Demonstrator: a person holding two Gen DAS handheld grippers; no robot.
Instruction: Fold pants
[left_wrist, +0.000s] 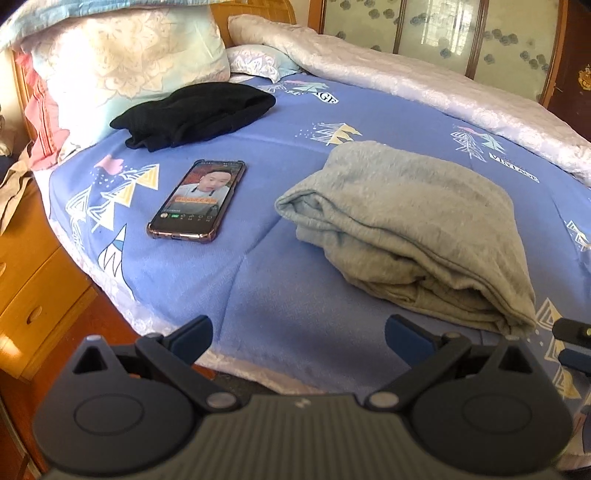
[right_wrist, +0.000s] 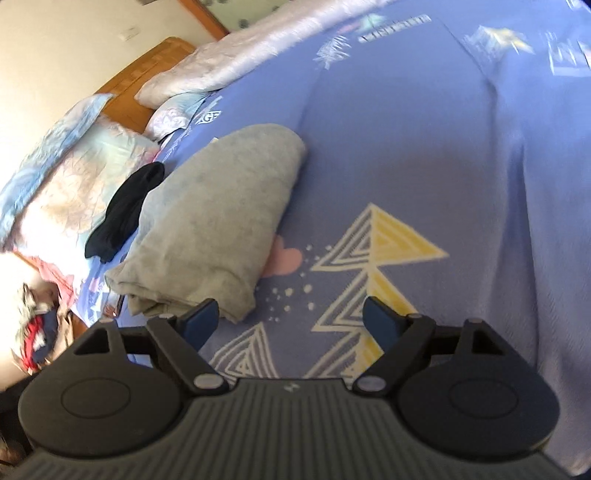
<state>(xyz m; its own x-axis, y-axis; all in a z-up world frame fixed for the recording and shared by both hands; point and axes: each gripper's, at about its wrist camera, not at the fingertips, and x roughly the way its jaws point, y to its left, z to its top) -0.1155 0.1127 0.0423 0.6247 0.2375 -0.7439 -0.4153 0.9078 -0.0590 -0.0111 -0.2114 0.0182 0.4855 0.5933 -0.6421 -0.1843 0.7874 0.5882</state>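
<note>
Black folded garment (left_wrist: 195, 112) lies far left near the pillows (left_wrist: 122, 55), phone (left_wrist: 197, 201) beside it, then grey pants (left_wrist: 406, 225) folded in a bundle on the blue bedspread (left_wrist: 288, 295). Left gripper (left_wrist: 299, 338) jaws wide apart, holding nothing, short of the pants. Right gripper (right_wrist: 290, 319) also spread wide and empty, its left pad (right_wrist: 201, 319) overlapping the bundle's near corner in view; contact unclear.

We see bare blue bedspread (left_wrist: 280, 280) between the phone (left_wrist: 197, 201) and the folded grey pants (left_wrist: 406, 225), and a wide bare stretch right of the pants. A black garment (left_wrist: 195, 114) and pillows (left_wrist: 122, 62) block the headboard end.
</note>
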